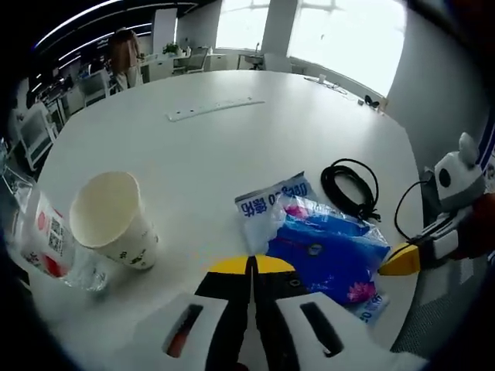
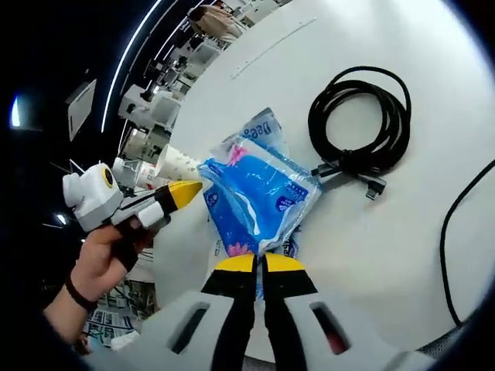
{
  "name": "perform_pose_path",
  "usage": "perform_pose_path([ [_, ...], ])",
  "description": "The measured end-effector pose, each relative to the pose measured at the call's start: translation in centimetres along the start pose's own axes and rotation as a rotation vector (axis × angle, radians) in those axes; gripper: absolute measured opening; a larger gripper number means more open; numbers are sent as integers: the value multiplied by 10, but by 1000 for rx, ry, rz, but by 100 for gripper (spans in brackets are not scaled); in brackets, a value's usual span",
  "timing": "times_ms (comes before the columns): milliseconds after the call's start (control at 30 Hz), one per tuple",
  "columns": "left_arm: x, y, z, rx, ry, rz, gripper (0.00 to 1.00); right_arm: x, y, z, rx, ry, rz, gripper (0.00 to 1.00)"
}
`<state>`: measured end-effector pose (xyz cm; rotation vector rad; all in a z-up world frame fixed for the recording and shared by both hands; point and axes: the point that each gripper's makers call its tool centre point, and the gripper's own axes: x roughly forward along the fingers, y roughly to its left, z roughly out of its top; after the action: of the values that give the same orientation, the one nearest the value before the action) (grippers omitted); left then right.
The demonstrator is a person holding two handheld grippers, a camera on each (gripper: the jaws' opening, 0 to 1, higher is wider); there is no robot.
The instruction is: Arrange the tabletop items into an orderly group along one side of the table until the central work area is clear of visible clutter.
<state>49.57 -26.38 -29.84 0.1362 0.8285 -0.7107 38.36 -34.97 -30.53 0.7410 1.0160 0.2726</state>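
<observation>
Both grippers (left (image 1: 253, 265), right (image 2: 260, 263)) closed, apparently empty, near blue packet (image 2: 259, 197).

Setting: open-plan office. I am working at a large round white worktop (image 1: 232, 147) of meeting-table type. Behind it stand rows of white desks and chairs (image 1: 46, 116), a potted plant (image 1: 171, 48) on one desk, bright tall windows (image 1: 340, 39), and linear ceiling light strips (image 1: 85, 17).

Loose cable (image 2: 464, 247) cut off at frame edge
</observation>
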Motion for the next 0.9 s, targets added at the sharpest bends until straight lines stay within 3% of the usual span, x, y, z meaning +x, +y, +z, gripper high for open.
perform_pose_path([
  [433, -22, 2, -6, -38, -20, 2, 0, -9, 9, 3, -65, -5, 20, 0],
  [900, -44, -13, -10, -52, -48, 3, 0, -22, 5, 6, -113, -10, 30, 0],
])
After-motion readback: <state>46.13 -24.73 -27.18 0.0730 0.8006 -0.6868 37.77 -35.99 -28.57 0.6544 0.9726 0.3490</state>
